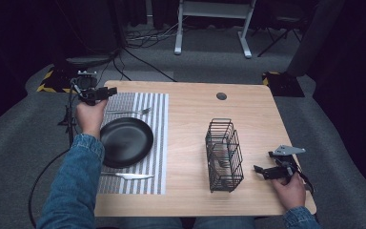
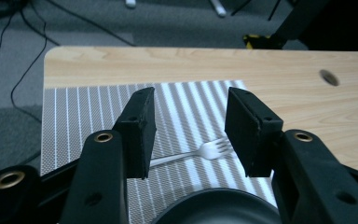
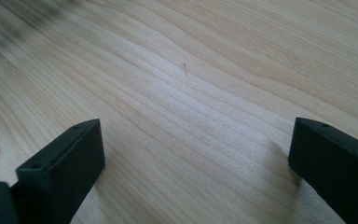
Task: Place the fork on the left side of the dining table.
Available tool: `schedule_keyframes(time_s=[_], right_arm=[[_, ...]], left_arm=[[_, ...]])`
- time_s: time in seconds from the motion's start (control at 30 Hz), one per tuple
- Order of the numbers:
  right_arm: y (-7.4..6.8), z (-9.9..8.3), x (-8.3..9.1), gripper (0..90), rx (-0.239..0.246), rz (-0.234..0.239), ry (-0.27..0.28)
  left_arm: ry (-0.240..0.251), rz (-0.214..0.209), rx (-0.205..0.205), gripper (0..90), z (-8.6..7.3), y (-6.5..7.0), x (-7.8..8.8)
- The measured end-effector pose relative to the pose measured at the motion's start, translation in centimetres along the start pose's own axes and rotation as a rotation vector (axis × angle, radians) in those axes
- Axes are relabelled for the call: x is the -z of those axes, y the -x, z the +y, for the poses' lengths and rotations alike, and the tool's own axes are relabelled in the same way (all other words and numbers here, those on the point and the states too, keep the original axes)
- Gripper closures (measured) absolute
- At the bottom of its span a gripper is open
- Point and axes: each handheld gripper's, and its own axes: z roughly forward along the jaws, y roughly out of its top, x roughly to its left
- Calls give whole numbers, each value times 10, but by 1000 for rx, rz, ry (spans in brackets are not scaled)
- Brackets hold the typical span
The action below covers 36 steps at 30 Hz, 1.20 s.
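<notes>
The left gripper (image 1: 106,92) was held up at about ten o'clock in the high view, its jaws partly apart and gripping nothing. The left hand (image 1: 91,116) held it from behind, on a forearm in a blue denim sleeve. The right gripper (image 1: 262,170) lay low at about four o'clock, jaws wide apart, held by the right hand (image 1: 290,190).

You are working in a recording lab or studio rather than a home: a bare wooden table (image 1: 195,124) is standing on grey carpet (image 1: 9,143), black curtains are closing off the dark surroundings, loose cables (image 1: 143,38) are trailing across the floor, and hazard-striped tape (image 1: 52,83) is marking it.
</notes>
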Motion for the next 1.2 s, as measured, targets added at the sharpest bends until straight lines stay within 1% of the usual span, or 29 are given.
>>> schedule_keyframes(time_s=[0.07, 0.17, 0.2, 0.23, 0.27, 0.3, 0.33, 0.4, 0.47, 0.5, 0.57, 0.6, 0.63, 0.67, 0.73, 0.8, 0.87, 0.93, 1.0, 1.13, 1.2], right_arm=[[0, 0, 0, 35, 1, 0, -1], [0, 0, 0, 36, 0, 2, 0], [0, 0, 0, 36, 1, 1, 0], [0, 0, 0, 35, 2, 2, -1], [0, 0, 0, 35, 2, 2, -1], [0, 0, 0, 35, 2, 2, -1], [0, 0, 0, 35, 1, 2, -1], [0, 0, 0, 36, 2, 2, -1], [0, 0, 0, 36, 2, 2, -1], [0, 0, 0, 35, 1, 2, 0], [0, 0, 0, 36, 2, 2, -1], [0, 0, 0, 36, 2, 2, -1], [0, 0, 0, 36, 1, 2, -1], [0, 0, 0, 36, 1, 1, 1], [0, 0, 0, 35, 2, 2, -1], [0, 0, 0, 35, 3, 2, -1], [0, 0, 0, 36, 2, 2, -1], [0, 0, 0, 35, 3, 2, -1], [0, 0, 0, 36, 2, 2, 0], [0, 0, 0, 36, 2, 2, -1], [0, 0, 0, 36, 2, 1, 0]], left_arm=[[18, -11, -14, 527, -1, 6, 10], [45, -38, -35, 520, -2, 15, 24], [56, -54, -40, 515, -2, 18, 28], [73, -80, -46, 507, -3, 21, 34], [82, -94, -50, 493, -4, 23, 37], [86, -104, -56, 484, -4, 24, 40], [92, -120, -71, 480, -5, 28, 47], [101, -134, -81, 469, -6, 32, 52], [102, -154, -105, 457, -7, 37, 59], [102, -158, -112, 452, -8, 39, 61], [96, -158, -149, 439, -10, 45, 67], [87, -156, -178, 435, -11, 49, 71], [84, -153, -197, 428, -12, 51, 72], [86, -153, -227, 424, -15, 55, 76], [89, -168, -239, 409, -18, 58, 79], [80, -167, -251, 396, -20, 61, 83], [83, -162, -277, 387, -23, 64, 87], [85, -162, -296, 373, -26, 67, 91], [85, -172, -325, 354, -31, 69, 94], [89, -195, -340, 326, -39, 70, 99], [99, -197, -343, 312, -42, 69, 101]])
